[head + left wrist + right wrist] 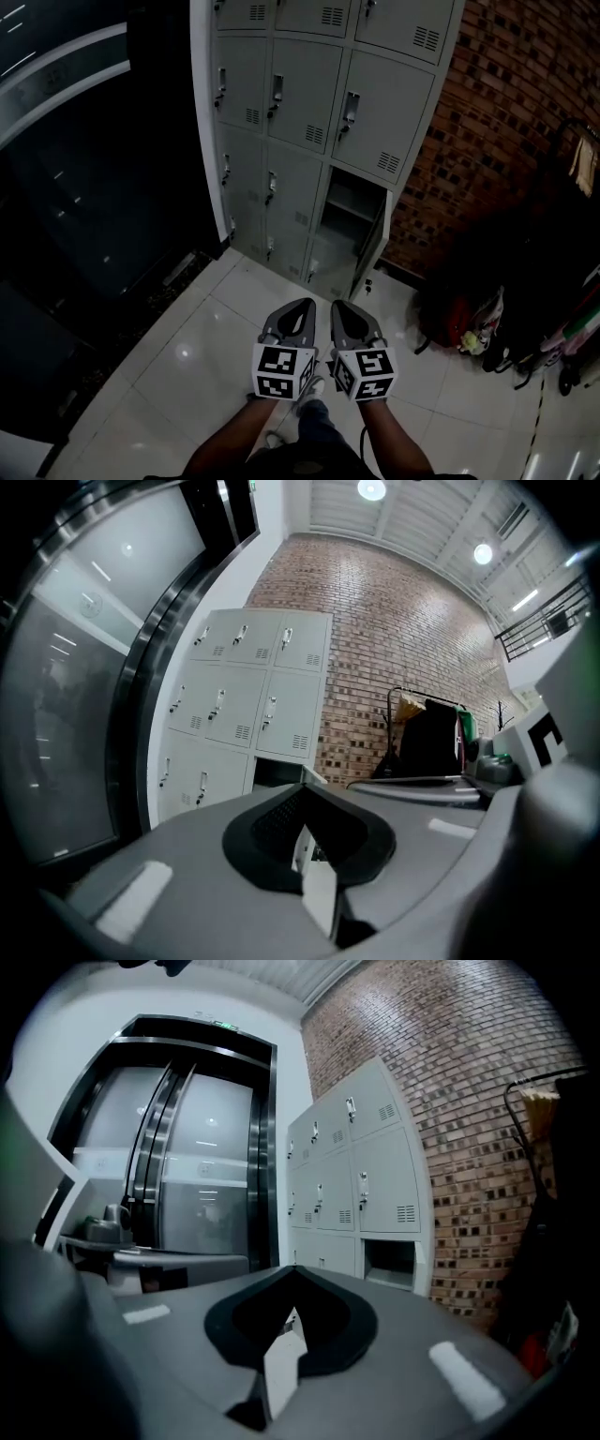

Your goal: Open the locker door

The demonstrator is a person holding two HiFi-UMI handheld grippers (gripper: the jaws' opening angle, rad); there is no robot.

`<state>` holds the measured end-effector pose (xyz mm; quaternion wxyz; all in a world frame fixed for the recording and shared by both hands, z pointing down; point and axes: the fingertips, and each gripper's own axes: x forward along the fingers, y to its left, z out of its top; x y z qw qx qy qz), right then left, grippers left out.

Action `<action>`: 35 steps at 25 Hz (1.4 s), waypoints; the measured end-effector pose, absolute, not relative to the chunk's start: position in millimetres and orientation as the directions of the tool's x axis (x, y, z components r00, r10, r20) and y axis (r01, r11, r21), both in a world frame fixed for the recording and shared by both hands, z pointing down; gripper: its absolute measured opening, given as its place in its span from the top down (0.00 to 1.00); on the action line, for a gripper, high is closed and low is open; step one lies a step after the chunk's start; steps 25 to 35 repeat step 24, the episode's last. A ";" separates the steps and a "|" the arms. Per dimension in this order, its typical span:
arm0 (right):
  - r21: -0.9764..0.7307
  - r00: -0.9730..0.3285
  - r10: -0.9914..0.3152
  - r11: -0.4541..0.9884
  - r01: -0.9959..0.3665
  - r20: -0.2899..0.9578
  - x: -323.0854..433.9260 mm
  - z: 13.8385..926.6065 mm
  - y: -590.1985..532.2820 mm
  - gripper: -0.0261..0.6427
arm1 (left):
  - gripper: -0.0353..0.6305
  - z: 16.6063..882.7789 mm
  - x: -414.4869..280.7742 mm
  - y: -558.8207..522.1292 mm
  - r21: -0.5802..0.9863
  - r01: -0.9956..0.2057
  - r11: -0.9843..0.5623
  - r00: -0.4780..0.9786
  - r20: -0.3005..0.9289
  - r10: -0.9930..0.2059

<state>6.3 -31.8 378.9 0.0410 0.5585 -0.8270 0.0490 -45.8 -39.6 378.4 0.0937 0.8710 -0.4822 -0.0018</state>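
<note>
The lockers (309,112) fill the top of the head view, set between a dark glazed wall on the left and a brick wall (506,122) on the right, with pale floor tiles (187,356) in front. In the right column, low in the bank, one door (372,246) already stands swung out on its right edge, showing the dark compartment (352,202) and a shelf inside; every other door looks closed. Judged from that, the opening itself seems done and this is the step of standing clear. If anything is left, it would be to reach back in and push the door wider, which would call for a level approach to its free edge. Both tools are held side by side over the floor, well apart from the lockers: the left gripper (305,303) has its jaws together on nothing, and the right gripper (339,306) is likewise closed and empty, touching neither the door nor each other's tips
</note>
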 end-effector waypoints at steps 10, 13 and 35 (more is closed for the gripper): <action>-0.015 -0.349 -0.932 0.349 -0.937 0.102 11.1 379.2 -8.8 0.96 | 0.94 391.4 -45.7 -17.4 0.185 -0.835 -0.518 0.541 0.104 -0.835; -0.021 -0.351 -0.931 0.351 -0.936 0.102 11.4 380.4 -5.8 0.96 | 0.94 394.9 -43.1 -15.0 0.184 -0.834 -0.521 0.544 0.110 -0.832; -0.029 -0.333 -0.937 0.331 -0.943 0.108 21.3 386.3 -7.1 0.96 | 0.94 397.6 -35.0 -18.3 0.183 -0.826 -0.532 0.556 0.115 -0.823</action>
